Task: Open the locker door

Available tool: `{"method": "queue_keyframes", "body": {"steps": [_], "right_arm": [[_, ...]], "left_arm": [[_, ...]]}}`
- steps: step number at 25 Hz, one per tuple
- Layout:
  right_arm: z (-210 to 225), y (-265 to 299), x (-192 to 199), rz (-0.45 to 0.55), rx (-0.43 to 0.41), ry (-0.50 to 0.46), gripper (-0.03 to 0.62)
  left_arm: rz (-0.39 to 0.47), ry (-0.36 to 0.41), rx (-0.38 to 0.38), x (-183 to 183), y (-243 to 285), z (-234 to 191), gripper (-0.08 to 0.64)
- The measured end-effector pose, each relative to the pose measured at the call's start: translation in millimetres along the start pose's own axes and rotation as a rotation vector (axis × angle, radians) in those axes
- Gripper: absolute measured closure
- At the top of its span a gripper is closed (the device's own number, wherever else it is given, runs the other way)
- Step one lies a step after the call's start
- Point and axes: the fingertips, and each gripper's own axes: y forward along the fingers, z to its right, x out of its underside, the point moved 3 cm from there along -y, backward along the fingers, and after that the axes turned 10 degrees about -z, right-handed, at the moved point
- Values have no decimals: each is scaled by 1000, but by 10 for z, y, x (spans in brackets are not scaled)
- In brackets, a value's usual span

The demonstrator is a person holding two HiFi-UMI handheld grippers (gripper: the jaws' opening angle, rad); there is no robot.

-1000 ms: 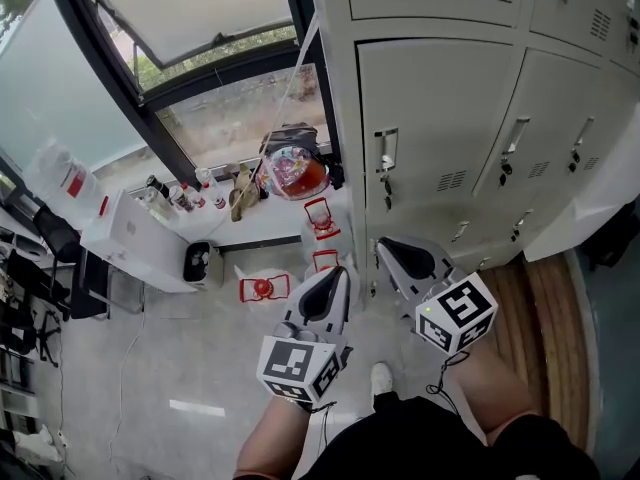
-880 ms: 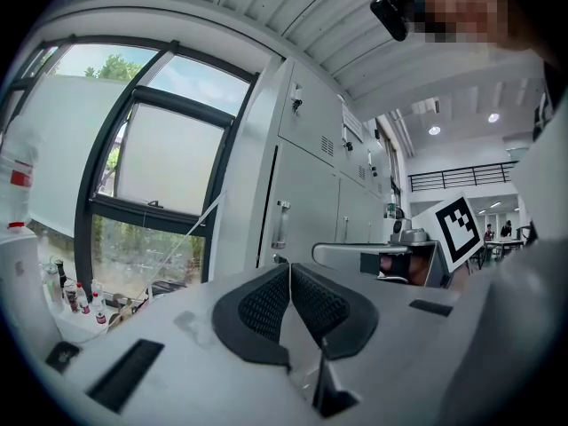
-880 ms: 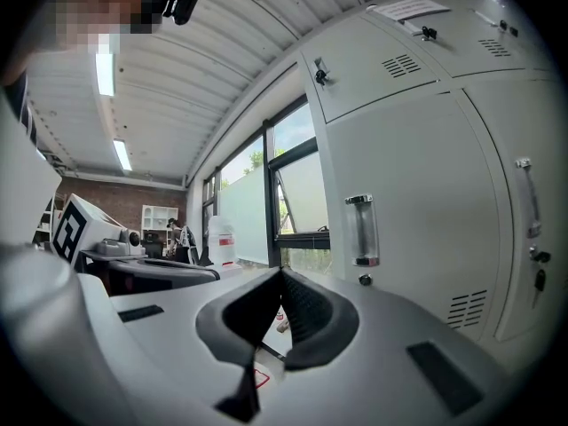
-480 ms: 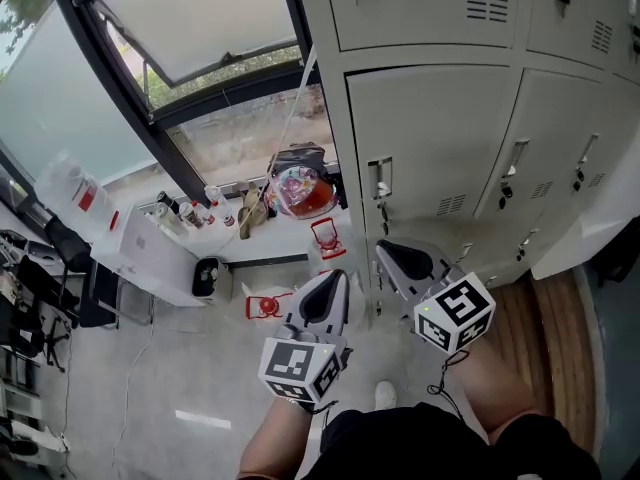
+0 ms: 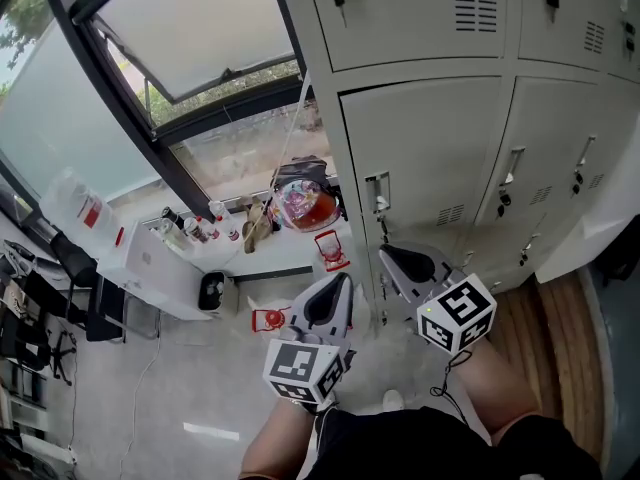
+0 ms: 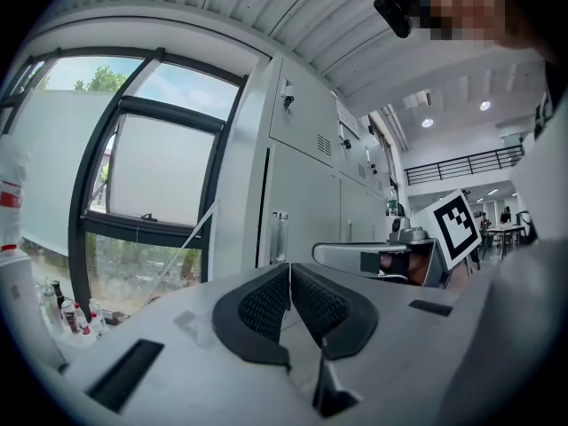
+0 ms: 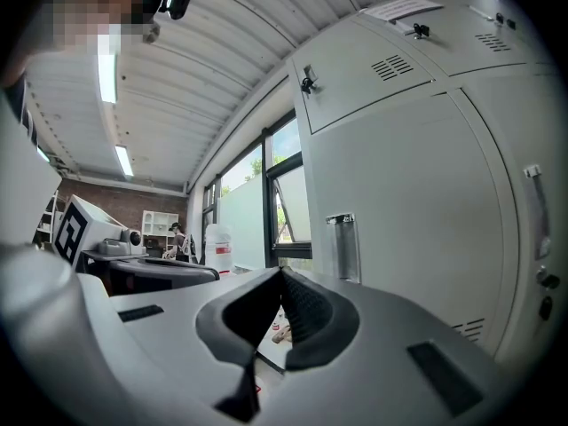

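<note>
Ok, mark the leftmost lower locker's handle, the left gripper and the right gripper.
leftmost lower locker's handle (image 5: 378, 193): head view, middle of the metal plate.
left gripper (image 6: 289, 271): left gripper view, where the shut jaw tips meet.
right gripper (image 7: 282, 273): right gripper view, where the shut jaw tips meet.

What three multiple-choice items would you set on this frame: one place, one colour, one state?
1. In the head view, the window lies on which side of the lockers?
A. right
B. left
C. below

2. The lockers are:
A. blue
B. red
C. pale grey

3. The right gripper is:
A. shut, empty
B. wide open
C. shut on a handle

Key:
1 B, the glass and its dark frame fill the picture left of the lockers.
2 C, every locker front in view is pale grey.
3 A, in the right gripper view its pads meet with nothing between them.
</note>
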Motion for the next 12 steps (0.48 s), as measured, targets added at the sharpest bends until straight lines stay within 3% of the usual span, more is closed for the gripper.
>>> {"method": "queue_keyframes", "body": {"steps": [12], "right_arm": [[180, 272, 0, -16, 164, 53, 538]], "left_arm": [[-19, 9, 173, 37, 227, -267, 540]]}}
